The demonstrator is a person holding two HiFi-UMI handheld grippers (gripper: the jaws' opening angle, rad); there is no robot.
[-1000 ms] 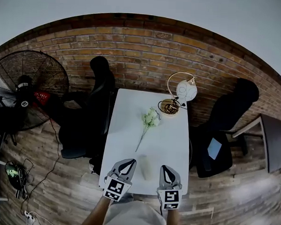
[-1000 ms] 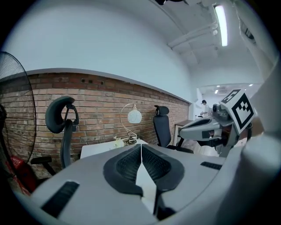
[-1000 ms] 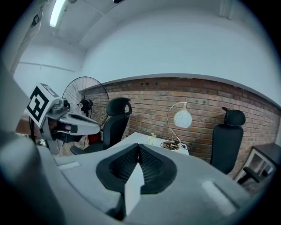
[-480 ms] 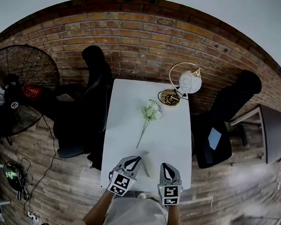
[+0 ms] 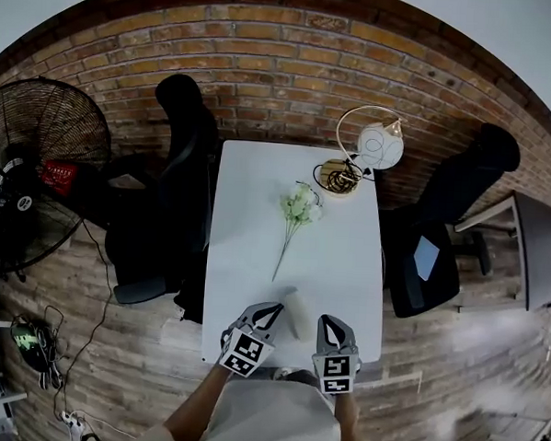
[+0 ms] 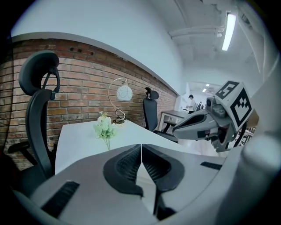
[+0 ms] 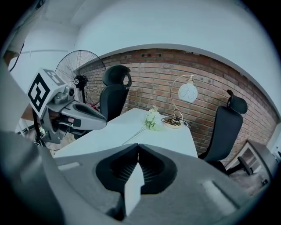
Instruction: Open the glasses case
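Observation:
A pale oblong thing, apparently the glasses case (image 5: 292, 317), lies near the front edge of the white table (image 5: 248, 214), hard to tell from the tabletop. My left gripper (image 5: 273, 309) hangs just left of it and my right gripper (image 5: 330, 321) just right of it, both over the table's near edge. Each is shut with nothing between its fingers. In the left gripper view the left gripper (image 6: 141, 145) has its jaw tips meeting, and the right gripper (image 6: 176, 131) shows beside it. In the right gripper view the right gripper (image 7: 138, 145) is likewise shut. The case is hidden in both gripper views.
A sprig of white flowers (image 5: 297, 210) lies mid-table. A round lamp on a gold base (image 5: 366, 155) stands at the far right corner. Black office chairs (image 5: 182, 164) (image 5: 441, 224) flank the table. A floor fan (image 5: 34, 170) stands at the left, a brick wall behind.
Both grippers have sunk toward the table's near edge, side by side, and stay shut. The table and its objects sit slightly higher in the head view.

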